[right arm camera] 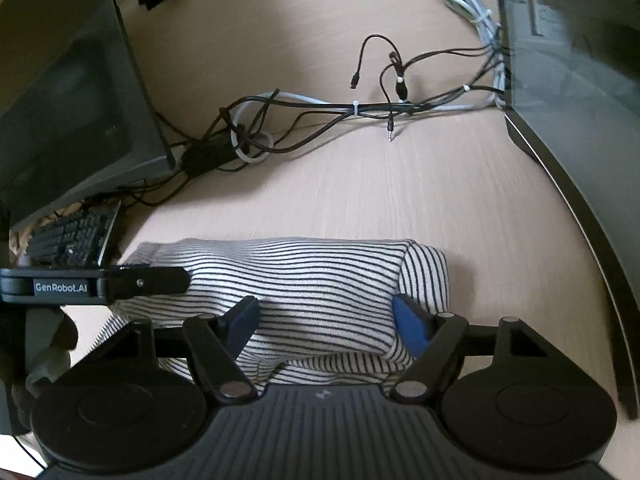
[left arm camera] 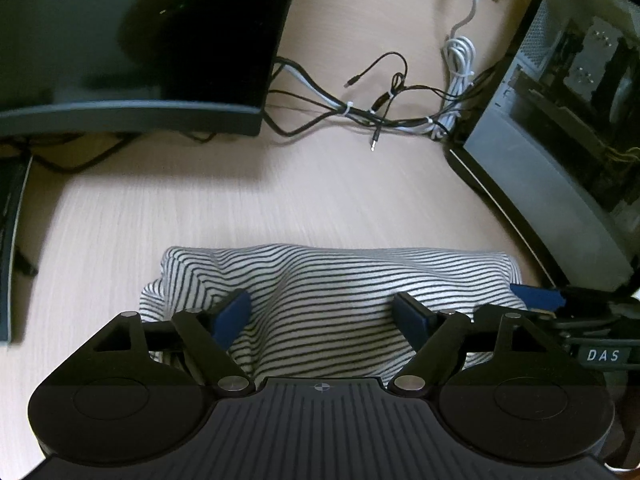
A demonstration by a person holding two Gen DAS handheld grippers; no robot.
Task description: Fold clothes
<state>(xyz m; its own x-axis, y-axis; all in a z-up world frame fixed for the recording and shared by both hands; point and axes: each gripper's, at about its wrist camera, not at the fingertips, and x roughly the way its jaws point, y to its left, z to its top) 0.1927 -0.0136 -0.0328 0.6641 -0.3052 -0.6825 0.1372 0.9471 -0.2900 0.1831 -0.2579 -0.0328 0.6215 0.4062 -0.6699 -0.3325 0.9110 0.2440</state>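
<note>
Left wrist view: striped shirt (left arm camera: 320,296) lies on the bench (left arm camera: 280,200) as a compact bundle w/ several layers, its far edge a rounded fold. Left tool (left arm camera: 322,314) hangs low over the near part, jaws wide apart, blue pads either side of a raised ridge of cloth, nothing pinched. Right wrist view: right tool (right arm camera: 326,322) is likewise spread, pads straddling the near right portion of the shirt (right arm camera: 288,280); left tool's arm (right arm camera: 148,278) shows at the shirt's left end. A striped flap sticks out at the right end, looser than the rest.

Judgement: scene fits either a mid-fold regrip or the last tidy-up of a done bundle; can't tell which. Either way, for good work: keep both tools level w/ each other so layers don't skew, pinch all layers together not just the top one, press creases flat. Keep clear of the cables (right arm camera: 360,108) and keyboard (right arm camera: 72,236) beyond.
</note>
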